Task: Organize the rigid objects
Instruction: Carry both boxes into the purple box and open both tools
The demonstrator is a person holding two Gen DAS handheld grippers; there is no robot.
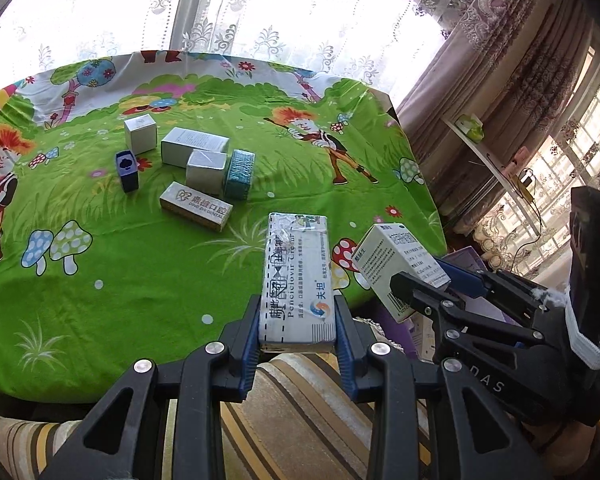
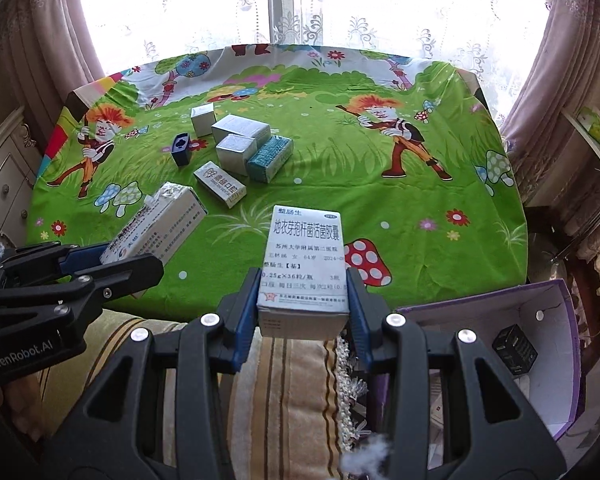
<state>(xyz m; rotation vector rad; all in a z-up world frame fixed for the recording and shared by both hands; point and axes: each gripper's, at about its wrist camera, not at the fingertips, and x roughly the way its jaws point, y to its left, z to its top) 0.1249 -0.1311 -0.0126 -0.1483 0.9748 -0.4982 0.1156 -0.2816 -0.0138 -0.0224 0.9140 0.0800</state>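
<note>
My left gripper (image 1: pixel 297 332) is shut on a long white penciclovir cream box (image 1: pixel 296 276), held over the table's near edge; it also shows in the right wrist view (image 2: pixel 156 228). My right gripper (image 2: pixel 303 300) is shut on a white capsule box with Chinese print (image 2: pixel 305 264), seen in the left wrist view (image 1: pixel 396 260) just right of the cream box. Several small boxes sit grouped on the green cartoon tablecloth (image 2: pixel 380 208): a gold dental box (image 1: pixel 196 205), a teal box (image 1: pixel 240 174), silver boxes (image 1: pixel 206 171) and a dark blue box (image 1: pixel 127 171).
A purple open box (image 2: pixel 556 300) stands below the table's right front corner with a black box (image 2: pixel 514 350) inside. A striped cushion (image 2: pixel 284 400) lies under both grippers. Lace curtains and a window are behind the table. A shelf (image 1: pixel 488 156) stands at the right.
</note>
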